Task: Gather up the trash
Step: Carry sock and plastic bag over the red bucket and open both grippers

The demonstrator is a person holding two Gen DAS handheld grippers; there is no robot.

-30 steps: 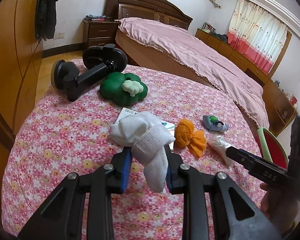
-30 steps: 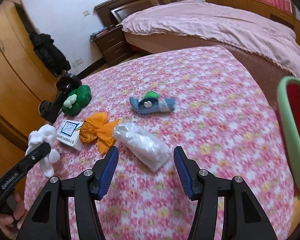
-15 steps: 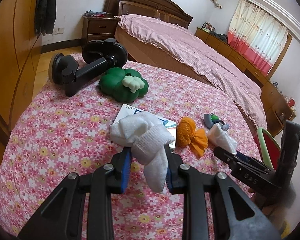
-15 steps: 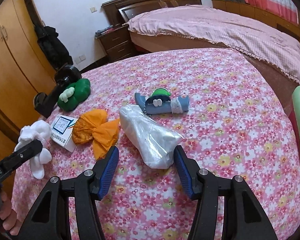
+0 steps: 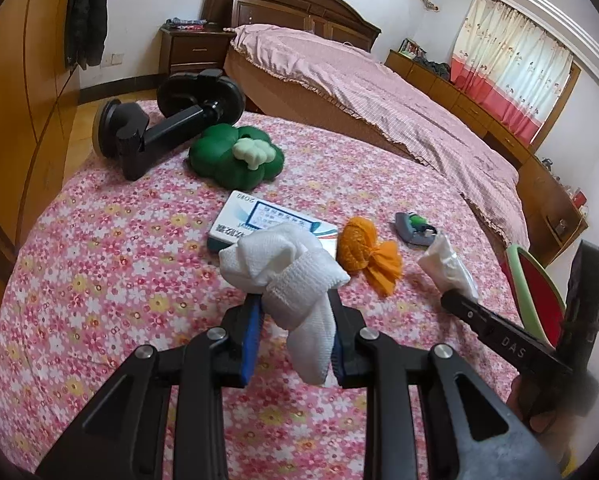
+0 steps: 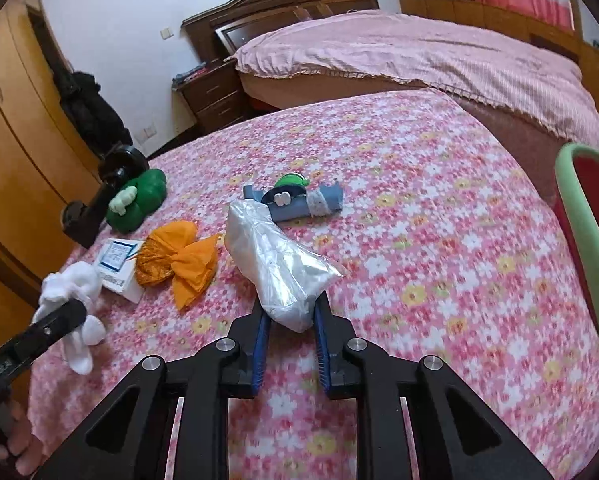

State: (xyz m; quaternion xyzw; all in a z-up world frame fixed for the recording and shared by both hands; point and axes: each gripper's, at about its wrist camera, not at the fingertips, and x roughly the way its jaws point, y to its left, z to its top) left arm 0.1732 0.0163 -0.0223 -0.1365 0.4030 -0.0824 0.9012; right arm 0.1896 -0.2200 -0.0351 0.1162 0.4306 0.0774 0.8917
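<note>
We see left claw (image 5: 295, 340) pinching white sock (image 5: 291, 276); right claw (image 6: 289, 340) closing on clear plastic bag (image 6: 279, 264) over floral worktop (image 6: 439, 260).

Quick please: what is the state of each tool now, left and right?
Left tool: shut on the white sock.
Right tool: jaws closing on the clear plastic bag, pads already against its near end.

white-walled bedroom: dark wooden bed (image 5: 339, 76) with pink cover, nightstand (image 5: 191, 46), curtained window (image 5: 511, 76), orange wardrobe (image 5: 15, 92).
</note>
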